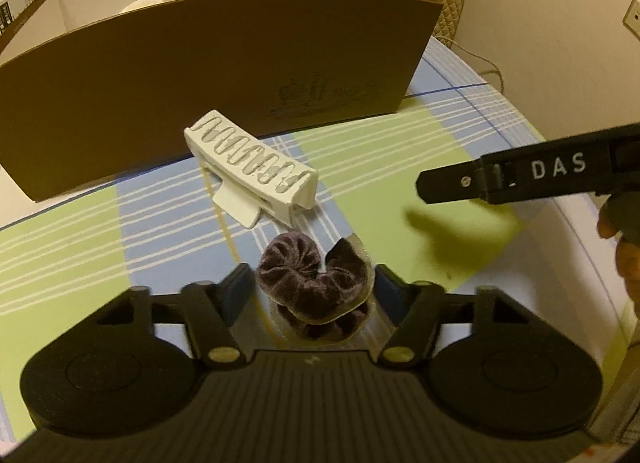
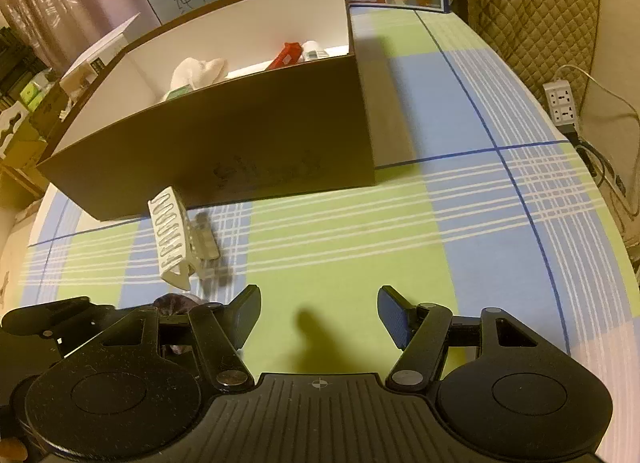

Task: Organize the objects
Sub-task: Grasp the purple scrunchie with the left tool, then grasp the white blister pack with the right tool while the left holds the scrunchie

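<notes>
Purple velvet fills the space between the fingers of the left gripper point(image 1: 316, 283): a scrunchie point(image 1: 314, 281) is squeezed there, bent into a horseshoe shape, so this gripper is closed on it. I cannot tell whether the scrunchie hangs just over the checked tablecloth point(image 1: 400, 143) or touches it. The right gripper point(image 2: 318, 317) holds nothing; its jaws stand wide apart over a green square of the cloth.

Near the front wall of the brown cardboard box point(image 1: 200, 75) lies a white hair claw clip point(image 1: 256, 167), close to the wall; whether it touches it I cannot tell. It is between the box and the scrunchie.

In the right wrist view the box already contains several things: a white crumpled item point(image 2: 198, 69), a red package point(image 2: 286, 55) and something pale beside it. So, in my judgement, a part of the organizing is done. What remains on the table, as far as I can see, is the scrunchie and the clip.
</notes>
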Demonstrator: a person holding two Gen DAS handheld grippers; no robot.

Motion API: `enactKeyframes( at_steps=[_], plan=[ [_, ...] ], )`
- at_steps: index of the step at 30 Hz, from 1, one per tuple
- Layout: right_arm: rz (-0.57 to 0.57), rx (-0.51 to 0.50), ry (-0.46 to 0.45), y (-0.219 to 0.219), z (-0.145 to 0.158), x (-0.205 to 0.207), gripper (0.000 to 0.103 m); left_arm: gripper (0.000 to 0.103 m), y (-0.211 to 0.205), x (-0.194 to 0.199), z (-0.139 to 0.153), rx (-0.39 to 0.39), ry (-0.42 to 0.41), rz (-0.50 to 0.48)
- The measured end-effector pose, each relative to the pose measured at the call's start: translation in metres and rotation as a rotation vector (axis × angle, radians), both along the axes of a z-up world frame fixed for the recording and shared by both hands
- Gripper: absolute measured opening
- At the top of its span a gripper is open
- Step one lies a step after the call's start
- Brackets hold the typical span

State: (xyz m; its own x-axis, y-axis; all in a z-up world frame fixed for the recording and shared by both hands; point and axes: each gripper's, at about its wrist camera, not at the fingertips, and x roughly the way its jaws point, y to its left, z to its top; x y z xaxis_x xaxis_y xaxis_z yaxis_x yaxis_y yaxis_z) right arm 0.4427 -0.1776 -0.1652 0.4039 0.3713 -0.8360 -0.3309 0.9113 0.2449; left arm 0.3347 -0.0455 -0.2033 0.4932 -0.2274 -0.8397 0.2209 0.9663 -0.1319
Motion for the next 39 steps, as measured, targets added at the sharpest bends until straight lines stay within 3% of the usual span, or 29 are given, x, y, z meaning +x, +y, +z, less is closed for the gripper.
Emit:
enactKeyframes(
  at_steps=[1, 10, 17, 23, 26, 32, 34, 39],
  plan=[
    [0.004, 0.002, 0.001, 0.001, 0.0, 0.0, 0.062, 0.05, 0.0, 0.0, 0.001, -0.007, 0.0, -0.004],
    [0.03, 0.021, -0.008, 0.007, 0.0, -0.003, 0.062, 0.026, 0.005, -0.002, 0.009, -0.008, -0.005, -0.027],
    [0.11, 0.092, -0.067, 0.027, 0.009, -0.01, 0.061, 0.024, 0.035, -0.017, 0.022, 0.013, 0.016, 0.065],
    [0.199, 0.105, -0.129, 0.061, 0.014, -0.016, 0.059, 0.024, 0.082, -0.012, 0.027, 0.007, 0.014, 0.225],
    [0.235, 0.079, -0.142, 0.078, 0.008, -0.018, 0.052, 0.024, 0.094, -0.01, 0.028, -0.014, 0.014, 0.265],
    [0.3, -0.041, -0.193, 0.105, -0.014, -0.018, 0.041, 0.024, 0.088, -0.003, 0.025, -0.014, 0.013, 0.253],
    [0.301, -0.027, -0.195, 0.107, -0.015, -0.016, 0.027, 0.024, 0.087, -0.001, 0.025, -0.015, 0.013, 0.251],
    [0.314, -0.04, -0.199, 0.107, -0.013, -0.02, 0.024, 0.025, 0.092, 0.0, 0.018, -0.011, 0.029, 0.265]
  ],
)
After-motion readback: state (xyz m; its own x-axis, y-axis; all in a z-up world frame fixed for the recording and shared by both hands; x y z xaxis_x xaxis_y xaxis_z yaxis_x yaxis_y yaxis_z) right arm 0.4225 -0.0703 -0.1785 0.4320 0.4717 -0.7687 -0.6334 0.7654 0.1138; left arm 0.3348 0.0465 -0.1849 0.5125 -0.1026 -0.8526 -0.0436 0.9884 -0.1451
